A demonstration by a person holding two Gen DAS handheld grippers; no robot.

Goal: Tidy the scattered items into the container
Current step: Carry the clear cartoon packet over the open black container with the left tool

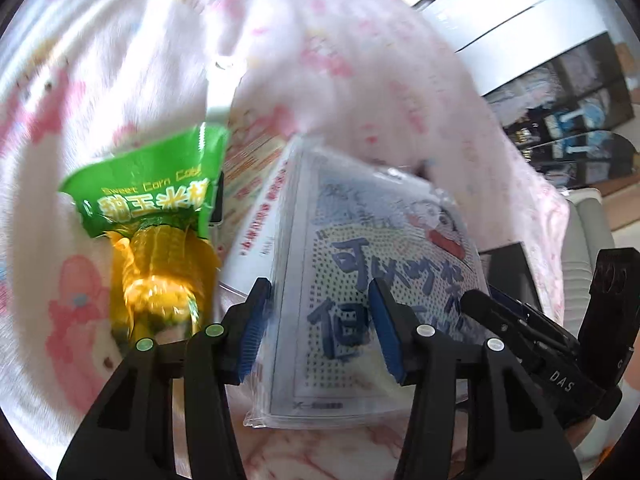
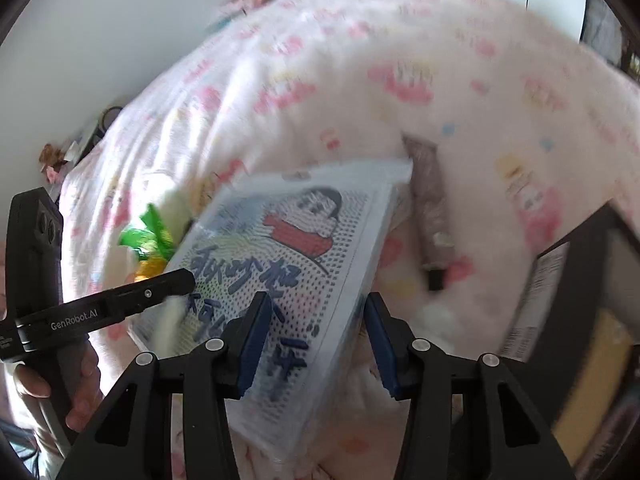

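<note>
A flat white box (image 1: 360,280) with a blue cartoon print and clear wrap is held tilted above the pink-patterned bedspread (image 1: 120,60). My left gripper (image 1: 320,324) is shut across the thickness of one edge, one pad on the printed face and one on the side. My right gripper (image 2: 316,340) is shut on the opposite edge of the same box (image 2: 304,240). A green and yellow sweet corn pack (image 1: 152,260) lies left of the box, and also shows in the right wrist view (image 2: 148,240). A dark container (image 2: 580,300) stands at the right.
A brown pouch (image 2: 432,208) lies on the bedspread (image 2: 360,80) beyond the box. A printed white sheet (image 1: 248,152) lies behind the corn pack. A hand (image 2: 80,380) holds the left gripper's handle. Shelves (image 1: 580,92) and a wall stand past the bed.
</note>
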